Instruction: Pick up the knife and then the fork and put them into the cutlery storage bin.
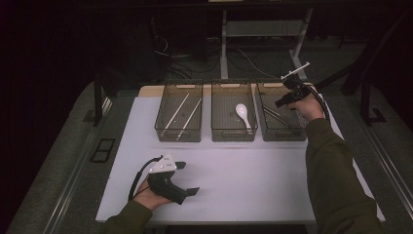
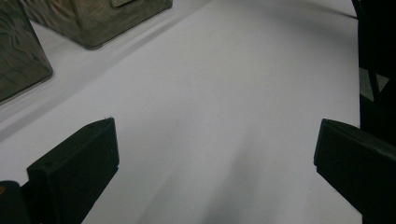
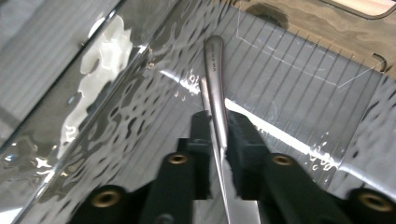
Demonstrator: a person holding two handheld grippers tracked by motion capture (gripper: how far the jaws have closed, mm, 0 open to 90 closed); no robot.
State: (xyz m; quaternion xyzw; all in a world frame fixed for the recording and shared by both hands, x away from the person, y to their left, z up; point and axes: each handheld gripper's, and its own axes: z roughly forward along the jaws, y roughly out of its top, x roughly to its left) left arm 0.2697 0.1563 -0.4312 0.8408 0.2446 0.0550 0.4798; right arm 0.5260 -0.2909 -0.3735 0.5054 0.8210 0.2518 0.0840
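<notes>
We start at the right gripper [image 3: 218, 126], where the jaws stand almost together with a metal utensil handle [image 3: 215, 79] running up between them. The pads sit against either side of the handle, so we read this as a grip on it. A second slim metal piece [image 3: 204, 95] lies just to the left of the handle, touching it or nearly so; we cannot tell which. There is stamped writing on the handle near its far end, but we cannot read it, and we see no brand or label elsewhere.

The handle reaches forward beyond the jaw tips, over the ribbed floor of the right bin [image 3: 299, 65]. To the left of the jaws rises the bin's clear wall, with bright reflections on it. From the high view we see the right gripper [image 1: 284, 101] held over that same bin [image 1: 282, 132], with the utensils [image 1: 271, 112] lying below and to the left of it.

Farther left from that tool stands the middle bin [image 1: 234, 134] with a white spoon [image 1: 243, 114] in it, and beyond that the left bin [image 1: 179, 134] holding two chopsticks [image 1: 182, 113].

The left gripper [image 1: 185, 178] rests low over the white table [image 1: 243, 185], well apart from all three bins, near the front edge. In its own view the jaws stand wide open with nothing between them, only bare tabletop ahead, and two bin corners [image 2: 28, 60] show far off to the upper left.
</notes>
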